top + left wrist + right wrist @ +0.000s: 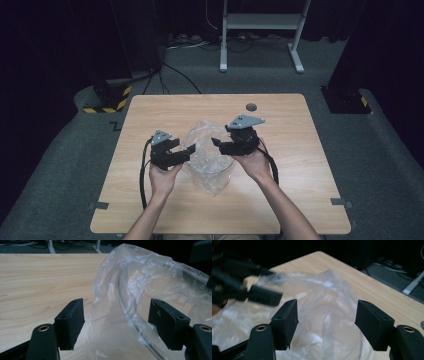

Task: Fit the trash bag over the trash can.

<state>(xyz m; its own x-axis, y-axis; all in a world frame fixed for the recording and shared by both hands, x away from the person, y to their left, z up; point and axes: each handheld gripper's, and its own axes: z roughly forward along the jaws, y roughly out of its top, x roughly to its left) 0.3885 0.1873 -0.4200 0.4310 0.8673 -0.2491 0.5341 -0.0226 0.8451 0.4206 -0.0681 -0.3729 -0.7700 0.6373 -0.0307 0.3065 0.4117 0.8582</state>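
My left hand-held gripper (181,150) and my right hand-held gripper (221,144) flank the clear plastic bag (209,157) mid-worktop (295,165), both with jaws spread, pinching nothing. Beyond it lies a small grey disc (251,106).

A clear, crinkled plastic bag (207,160) sits at the middle of the frame. It stands puffed up, mouth open, over a round transparent container.
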